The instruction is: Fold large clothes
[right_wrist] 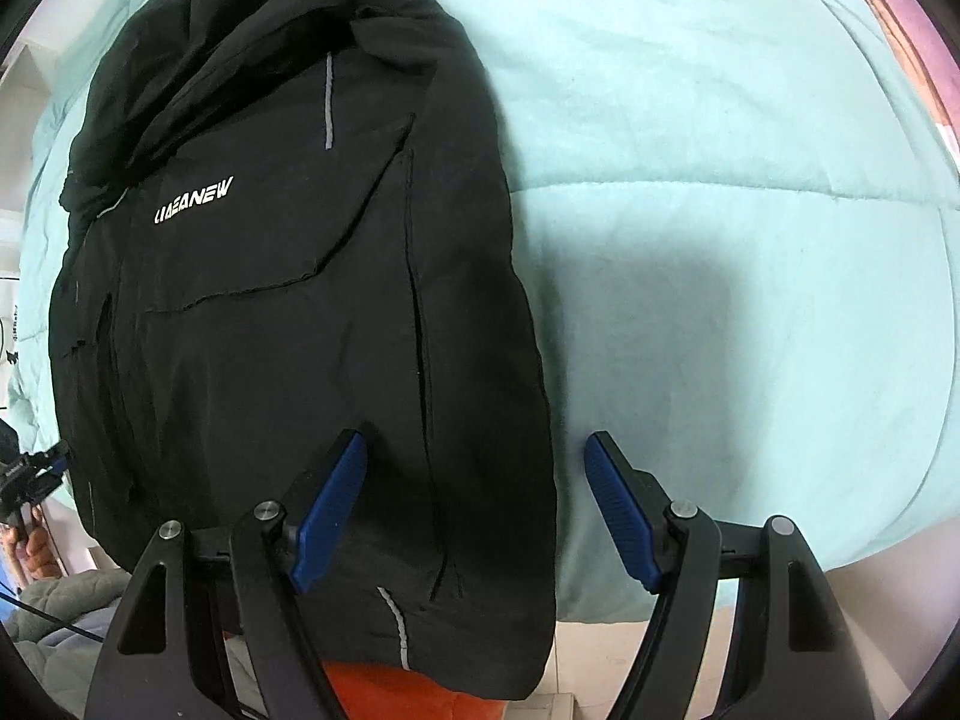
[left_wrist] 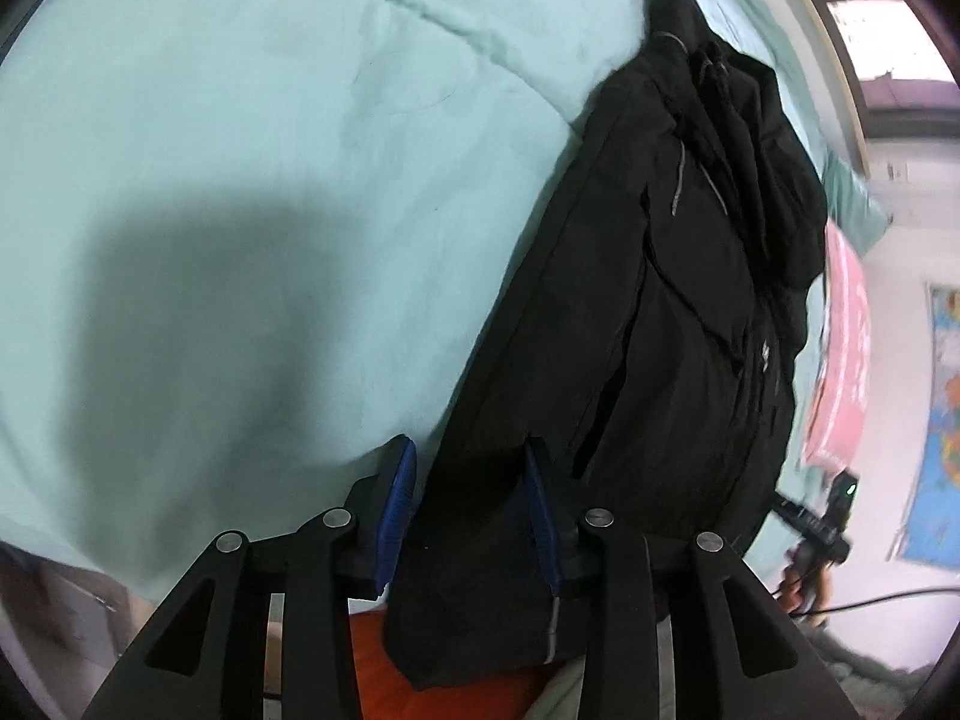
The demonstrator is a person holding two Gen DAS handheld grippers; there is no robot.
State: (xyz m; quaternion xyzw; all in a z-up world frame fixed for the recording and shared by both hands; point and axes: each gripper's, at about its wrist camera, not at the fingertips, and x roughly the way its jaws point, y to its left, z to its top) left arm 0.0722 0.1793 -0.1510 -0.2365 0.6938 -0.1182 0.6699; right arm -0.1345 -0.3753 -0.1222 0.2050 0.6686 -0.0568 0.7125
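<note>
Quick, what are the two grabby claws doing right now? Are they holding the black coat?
Left gripper: open around the black jacket hem, not pinching it.
Right gripper: open wide, straddling the jacket's edge, holding nothing.

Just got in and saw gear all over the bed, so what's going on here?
A person with handheld tongs in each hand is folding a black jacket that lies lengthwise on a mint green quilt, already narrowed into a long strip. Its hem hangs over the near edge of the bed. The left tongs and right tongs both stand open around that hem end, at opposite side edges, neither clamped on the fabric.
</note>
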